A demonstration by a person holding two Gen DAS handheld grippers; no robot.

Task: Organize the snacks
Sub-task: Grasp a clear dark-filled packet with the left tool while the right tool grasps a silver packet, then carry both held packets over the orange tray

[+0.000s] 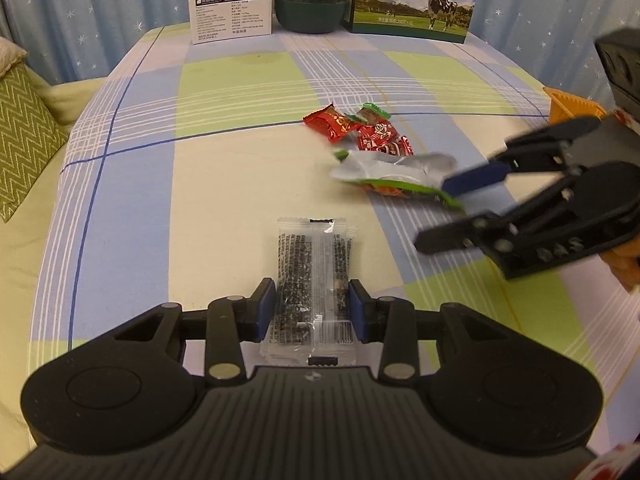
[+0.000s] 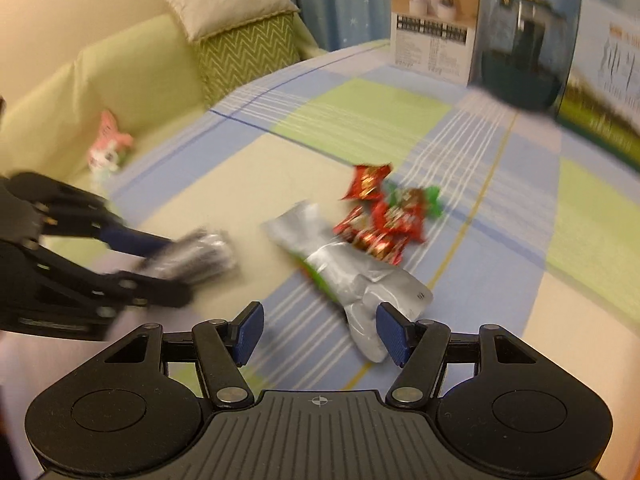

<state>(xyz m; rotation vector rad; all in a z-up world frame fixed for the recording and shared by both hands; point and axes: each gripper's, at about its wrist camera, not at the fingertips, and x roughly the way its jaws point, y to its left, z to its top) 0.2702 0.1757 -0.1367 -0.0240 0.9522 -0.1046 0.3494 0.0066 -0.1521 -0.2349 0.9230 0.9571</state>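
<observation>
Warm, dim indoor light falls evenly with soft shadows, the left wrist view fairly sharp, the right wrist view smeared by motion blur, both bowed and dark-cornered by fisheye distortion.

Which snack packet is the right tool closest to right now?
The silver pouch with the green edge: its near end lies between the right tool's open pads. The small red candies sit farther back, and the clear sesame-bar packet is gripped by the left tool.

Candies [image 1: 360, 130] lie mid-table, a foil bag [image 1: 394, 176] just before them; boxes [image 1: 230, 0] and a jar [image 1: 311, 4] line the table's [image 1: 224, 184] far edge.
</observation>
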